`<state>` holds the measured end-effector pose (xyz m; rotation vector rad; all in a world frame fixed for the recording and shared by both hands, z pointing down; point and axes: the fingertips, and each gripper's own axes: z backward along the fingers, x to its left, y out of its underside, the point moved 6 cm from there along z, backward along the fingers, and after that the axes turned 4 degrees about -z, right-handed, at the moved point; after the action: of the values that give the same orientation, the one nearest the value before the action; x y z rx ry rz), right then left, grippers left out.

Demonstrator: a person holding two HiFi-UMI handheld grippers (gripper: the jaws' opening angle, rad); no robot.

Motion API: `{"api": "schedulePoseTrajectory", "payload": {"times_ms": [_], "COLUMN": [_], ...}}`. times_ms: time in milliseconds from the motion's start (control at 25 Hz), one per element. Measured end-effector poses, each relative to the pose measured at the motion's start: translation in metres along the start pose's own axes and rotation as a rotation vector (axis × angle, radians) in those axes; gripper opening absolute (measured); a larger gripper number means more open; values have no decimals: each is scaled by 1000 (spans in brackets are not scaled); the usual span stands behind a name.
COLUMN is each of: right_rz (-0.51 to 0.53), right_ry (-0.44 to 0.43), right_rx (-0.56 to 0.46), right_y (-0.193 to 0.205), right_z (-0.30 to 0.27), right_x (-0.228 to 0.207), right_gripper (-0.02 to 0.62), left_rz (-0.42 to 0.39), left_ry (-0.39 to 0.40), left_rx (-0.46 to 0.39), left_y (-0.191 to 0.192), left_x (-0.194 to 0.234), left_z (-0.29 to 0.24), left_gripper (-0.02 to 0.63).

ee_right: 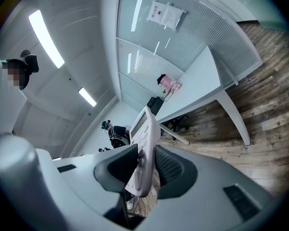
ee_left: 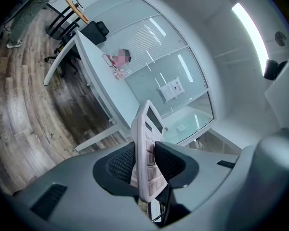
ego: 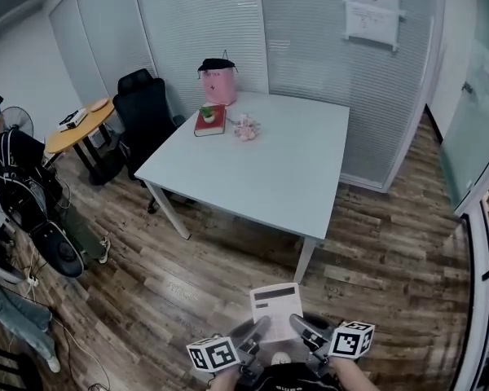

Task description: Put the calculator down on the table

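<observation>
Okay, both pairs of jaws are clenched on the calculator [ego: 276, 309]. The left gripper [ee_left: 145, 163] pinches its lower part between ribbed black pads, and the right gripper [ee_right: 145, 165] pinches the same end from the other side. The white calculator is at the lower centre of the head view, keys and screen facing up. It is in the air over the floor, not touching the table [ego: 310, 137]. Marker cubes sit at either side, left [ego: 213, 353] and right [ego: 351, 340].

A strip of wood-plank floor [ego: 187, 275] and the near table leg [ego: 305, 259] lie between the calculator and the tabletop. The near half of the white table is bare. At its far upper-left end there is a red book [ego: 209, 123] with a small green plant on top. A small pink item [ego: 246, 127] lies just beside the book and a pink bag [ego: 219, 85] stands at the far edge.

A black office chair [ego: 145, 112] stands against the table's left side. A round wooden table [ego: 80, 126] is further left, a black backpack [ego: 20, 182] is at the left edge of the frame and a fan [ego: 16, 120] is above it. Frosted glass partition walls run along the back, and a paper notice [ego: 372, 6] hangs at the upper right.
</observation>
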<state>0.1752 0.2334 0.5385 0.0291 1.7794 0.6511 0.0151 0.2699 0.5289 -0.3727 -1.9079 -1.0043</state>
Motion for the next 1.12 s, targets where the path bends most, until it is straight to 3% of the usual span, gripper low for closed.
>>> {"api": "schedulePoseTrajectory", "payload": {"times_ms": [520, 1120], "right_rz": [-56, -48], "right_ry": [61, 162], "right_rx": [-55, -169], "right_y": [-39, -131], "right_z": [-39, -159], "right_x": [-27, -49], "right_gripper": [120, 126], "left_rz": [37, -40], "left_ry": [19, 86], "left_rx": [60, 186], "left_y": [-44, -190], "left_x": [31, 89], "left_z": [-49, -128], "left_gripper": [143, 138]}}
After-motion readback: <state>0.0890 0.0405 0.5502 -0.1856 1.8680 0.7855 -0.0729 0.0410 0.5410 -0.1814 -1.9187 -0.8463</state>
